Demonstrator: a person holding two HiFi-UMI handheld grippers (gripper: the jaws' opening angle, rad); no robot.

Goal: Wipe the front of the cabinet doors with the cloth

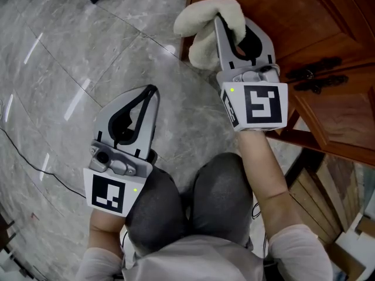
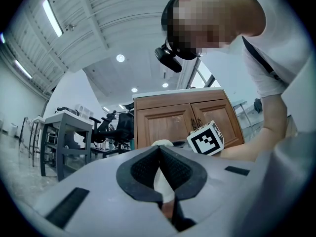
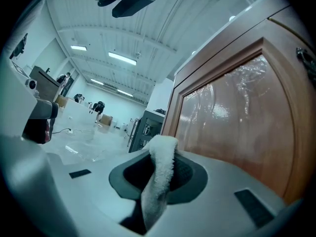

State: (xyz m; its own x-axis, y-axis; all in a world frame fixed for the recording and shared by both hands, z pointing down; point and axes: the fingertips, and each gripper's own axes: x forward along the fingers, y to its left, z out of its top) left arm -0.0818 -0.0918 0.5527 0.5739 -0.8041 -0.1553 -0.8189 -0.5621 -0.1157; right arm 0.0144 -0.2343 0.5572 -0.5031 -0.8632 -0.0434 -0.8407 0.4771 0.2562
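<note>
One cloth [image 1: 202,25] clamped in right gripper [image 1: 225,19] | cabinet door [image 3: 237,117] close on its right | left gripper [image 2: 159,149] pinched together, empty

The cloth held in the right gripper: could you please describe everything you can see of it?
The cloth is off-white, thick and fluffy, like terry. It is bunched into a soft lump, one fold pinched between the shut jaws of the right gripper, the rest bulging past their tips. It hangs by the edge of the wooden cabinet door; whether it touches the wood is unclear.
</note>
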